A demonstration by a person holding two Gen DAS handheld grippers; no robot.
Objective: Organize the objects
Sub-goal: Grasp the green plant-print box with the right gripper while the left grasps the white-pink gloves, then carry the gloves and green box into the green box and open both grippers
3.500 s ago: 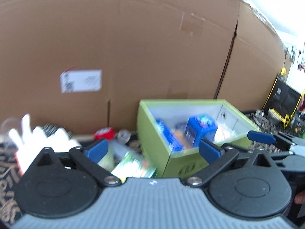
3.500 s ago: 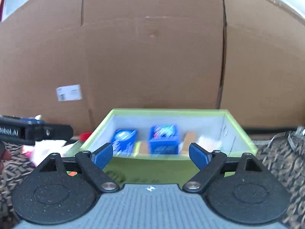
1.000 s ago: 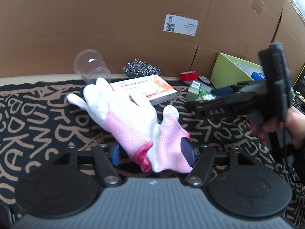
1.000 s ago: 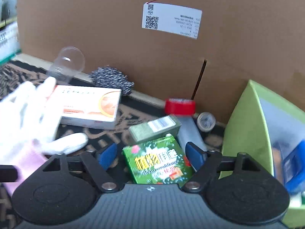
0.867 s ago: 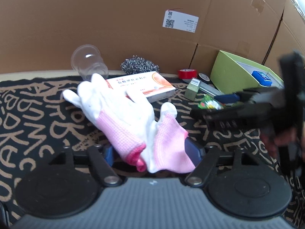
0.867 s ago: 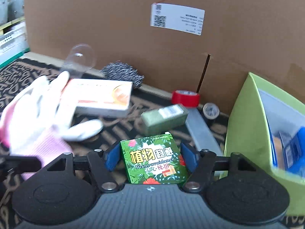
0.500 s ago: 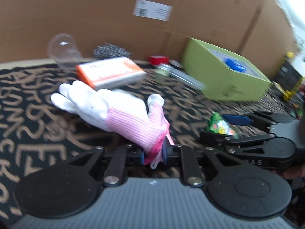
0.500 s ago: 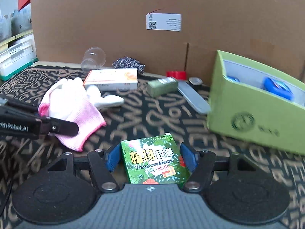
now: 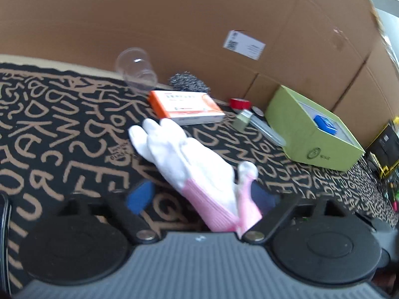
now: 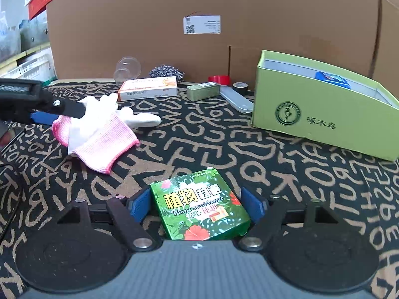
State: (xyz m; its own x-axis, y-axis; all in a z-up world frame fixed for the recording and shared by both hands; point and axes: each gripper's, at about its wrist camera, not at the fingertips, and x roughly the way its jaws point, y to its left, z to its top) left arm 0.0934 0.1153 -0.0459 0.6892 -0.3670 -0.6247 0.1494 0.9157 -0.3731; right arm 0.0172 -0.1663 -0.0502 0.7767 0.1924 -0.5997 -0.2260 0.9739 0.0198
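A pair of white gloves with pink cuffs (image 9: pixel 194 167) lies on the patterned cloth (image 9: pixel 62 129). My left gripper (image 9: pixel 203 198) is open, its blue pads wide apart on either side of the pink cuffs. The gloves (image 10: pixel 99 129) and the left gripper (image 10: pixel 59 112) also show at the left of the right wrist view. My right gripper (image 10: pixel 197 204) is open. A green box with a plant print (image 10: pixel 199 209) lies on the cloth between its pads, with gaps on both sides.
A light green open box (image 10: pixel 321 104) holding a blue box (image 10: pixel 331 78) stands at the right. Near the cardboard wall (image 10: pixel 224 25) are an orange-white carton (image 10: pixel 149 88), a clear cup (image 10: pixel 127 71), steel wool (image 10: pixel 165 72), a small olive box (image 10: pixel 203 91), red tape (image 10: pixel 219 79) and a clear flat case (image 10: pixel 237 99).
Both grippers have opened. The left one let go of the gloves' cuffs and the right one let go of the green box, which now lies on the cloth, farther from the light green box.
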